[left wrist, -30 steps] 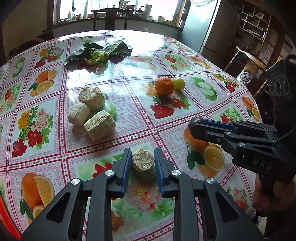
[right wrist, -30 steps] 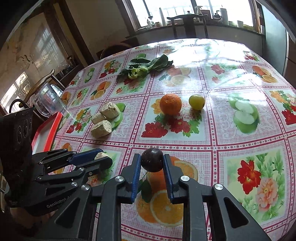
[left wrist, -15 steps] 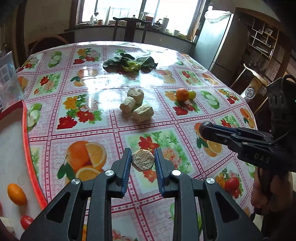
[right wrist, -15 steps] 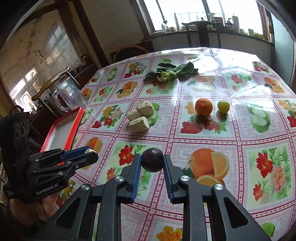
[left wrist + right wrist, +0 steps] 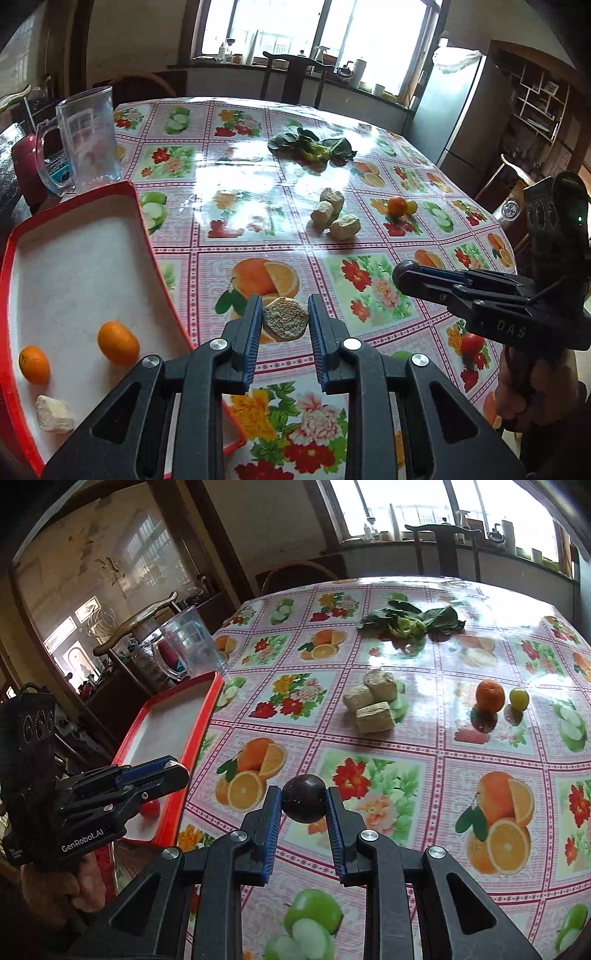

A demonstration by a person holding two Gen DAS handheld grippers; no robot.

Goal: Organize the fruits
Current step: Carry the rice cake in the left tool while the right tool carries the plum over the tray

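Bright window [image 5: 317, 40] behind dark chair [image 5: 291, 79]

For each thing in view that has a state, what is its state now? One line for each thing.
left gripper: shut on a tan chunk
right gripper: shut on a dark plum
red tray: holds two oranges and a tan piece
clear jug: upright, looks empty
three chunks: loose on the table
orange: on the table, not yet in the tray

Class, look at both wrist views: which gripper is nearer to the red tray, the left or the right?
Left. The left gripper, holding a beige chunk, sits right beside the red tray. The right gripper, holding a dark plum, is farther off over the tablecloth.
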